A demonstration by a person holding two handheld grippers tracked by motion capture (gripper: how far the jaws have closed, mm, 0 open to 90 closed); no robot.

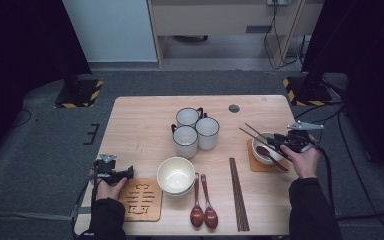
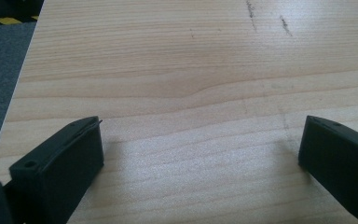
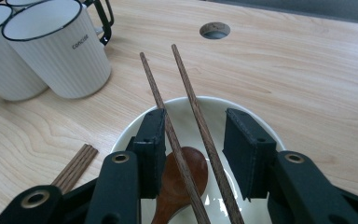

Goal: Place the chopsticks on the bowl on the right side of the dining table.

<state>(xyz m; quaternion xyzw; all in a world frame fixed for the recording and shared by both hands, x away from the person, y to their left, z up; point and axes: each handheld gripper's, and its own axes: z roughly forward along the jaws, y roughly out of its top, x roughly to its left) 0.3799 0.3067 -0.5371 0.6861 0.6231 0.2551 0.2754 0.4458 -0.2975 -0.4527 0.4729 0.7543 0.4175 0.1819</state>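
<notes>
While the left gripper sits at the lower left of the high view, jaws spread wide over bare table and grasping nothing, the action is at the right edge. The right gripper hangs over the white bowl on its mat, and between its jaws run the two chopsticks. The jaws stand partly apart: the left pad brushes one stick, the other stick lies free in the gap, so that's no firm pinch.

The chopsticks are slim, dark-brown wooden rods, tapering toward the upper middle of the right gripper view, resting across the bowl's rim above a brown spoon. I'd judge them light and stiff, but round and smooth, so liable to roll or scissor apart under the pads. Best grasped together near mid-length, squeezed side by side. The bowl looks ceramic and could skid if nudged.

Another pair of chopsticks lies at the lower middle, beside two spoons, with three mugs beyond.
</notes>
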